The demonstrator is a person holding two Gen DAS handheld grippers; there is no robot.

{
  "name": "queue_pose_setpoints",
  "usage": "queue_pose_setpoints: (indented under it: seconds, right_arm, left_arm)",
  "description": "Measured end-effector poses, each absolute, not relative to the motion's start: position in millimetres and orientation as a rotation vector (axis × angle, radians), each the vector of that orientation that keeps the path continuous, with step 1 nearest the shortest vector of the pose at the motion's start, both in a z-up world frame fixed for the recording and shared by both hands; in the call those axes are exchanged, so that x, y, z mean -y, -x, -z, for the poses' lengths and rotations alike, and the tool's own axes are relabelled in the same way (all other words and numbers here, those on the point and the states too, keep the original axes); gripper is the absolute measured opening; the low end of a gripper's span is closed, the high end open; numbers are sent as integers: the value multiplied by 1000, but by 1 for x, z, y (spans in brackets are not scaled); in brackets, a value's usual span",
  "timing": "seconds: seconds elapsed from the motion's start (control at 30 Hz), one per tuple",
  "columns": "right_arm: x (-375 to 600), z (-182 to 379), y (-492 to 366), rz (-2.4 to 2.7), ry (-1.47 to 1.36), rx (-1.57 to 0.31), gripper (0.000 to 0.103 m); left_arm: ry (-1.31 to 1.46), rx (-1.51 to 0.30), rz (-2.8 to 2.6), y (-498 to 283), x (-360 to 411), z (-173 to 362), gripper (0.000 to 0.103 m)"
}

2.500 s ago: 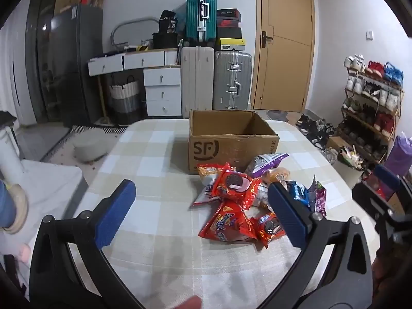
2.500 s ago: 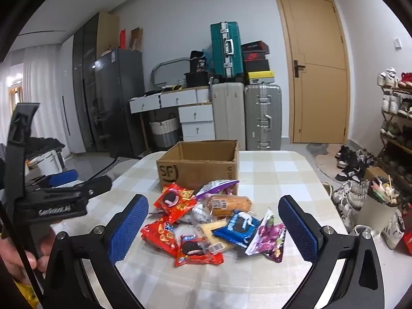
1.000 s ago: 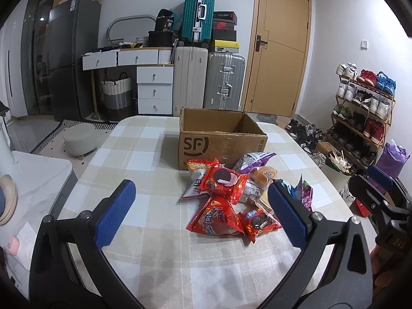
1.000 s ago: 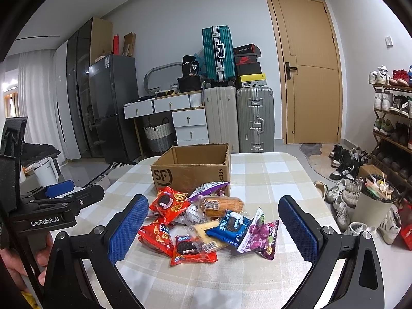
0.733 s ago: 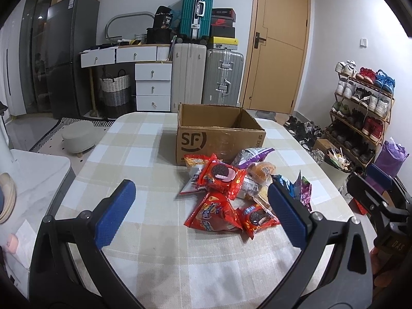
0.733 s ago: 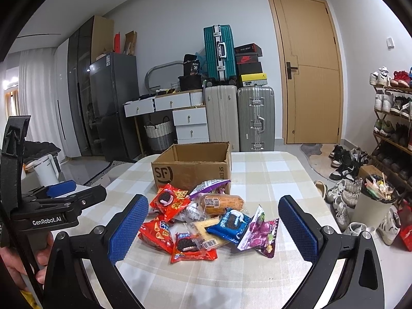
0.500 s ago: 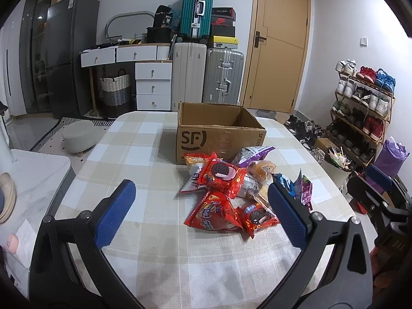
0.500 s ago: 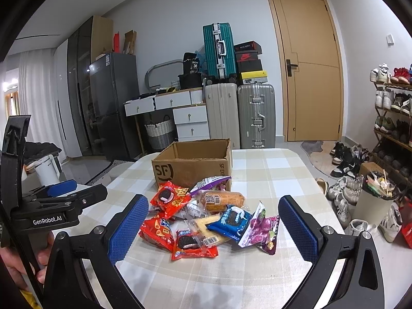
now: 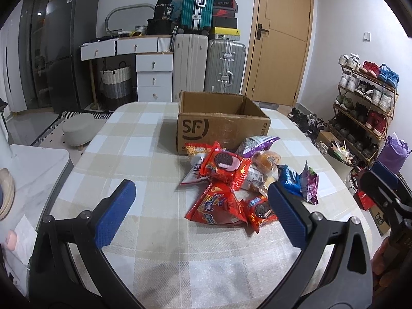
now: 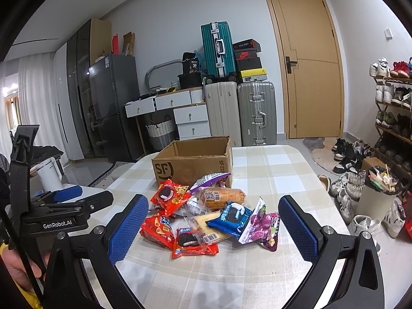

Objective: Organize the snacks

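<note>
Both grippers, the left gripper (image 9: 200, 200) and right gripper (image 10: 213, 219), are held wide open and empty before the snack pile (image 10: 206, 213), presumably for loading the cardboard box (image 10: 195, 162).

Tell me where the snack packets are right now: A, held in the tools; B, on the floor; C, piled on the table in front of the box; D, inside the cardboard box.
C: the snack packets lie heaped on the checked table, just in front of the cardboard box.
</note>
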State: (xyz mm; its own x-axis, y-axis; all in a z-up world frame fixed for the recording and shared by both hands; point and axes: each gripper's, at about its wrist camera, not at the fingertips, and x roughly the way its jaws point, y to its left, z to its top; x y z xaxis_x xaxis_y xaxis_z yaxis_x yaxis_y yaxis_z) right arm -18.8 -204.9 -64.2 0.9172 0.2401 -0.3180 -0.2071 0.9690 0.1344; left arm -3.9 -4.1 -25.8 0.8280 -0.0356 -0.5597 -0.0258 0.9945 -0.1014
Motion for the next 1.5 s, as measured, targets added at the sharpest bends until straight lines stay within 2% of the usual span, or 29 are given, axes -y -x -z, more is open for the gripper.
queue_pose_setpoints:
  seconds: [0.53,0.63,0.77,0.83,0.9,1.03,1.27,1.3,1.37,1.4,1.5]
  right_arm:
    - [235,118,-35,-249,-165,-469,103]
    - [248,130,-56,-264,-223,-520,103]
    - [269,145,-85,-274,-323,-615,103]
    - [273,152,-98,-271,-344,-660,103]
    - [275,158,-107,-264,-345,-696,103]
    - [275,169,-125,-281,-370,-747,103]
    - [271,177,-142,-293,-371,-796,103]
    - [271,177,-143,-289,-367,-794,102]
    - [271,177,-145,-273,-359,-799,91]
    - [272,179,-147,-282,-367,-806,79]
    - [277,186,-152,-275,-390,-834,71]
  left_arm:
    - [111,-828,67,-88,24,102,102]
    - [126,-865,85,-103,23,115,96]
    - [211,-948,164,-121,15,138,69]
    - [229,-956,175,-125,11,146,69]
    - [252,-948,215,-129,9,152,59]
    - [236,-934,237,-133,8,160,53]
    - [269,-942,260,-138,-10,162,52]
    - [275,-942,261,-133,-8,159,52]
    - [287,-943,266,-133,-13,160,52]
    - [289,-941,265,-131,-16,160,52]
    - [300,-937,265,-124,-18,156,51]
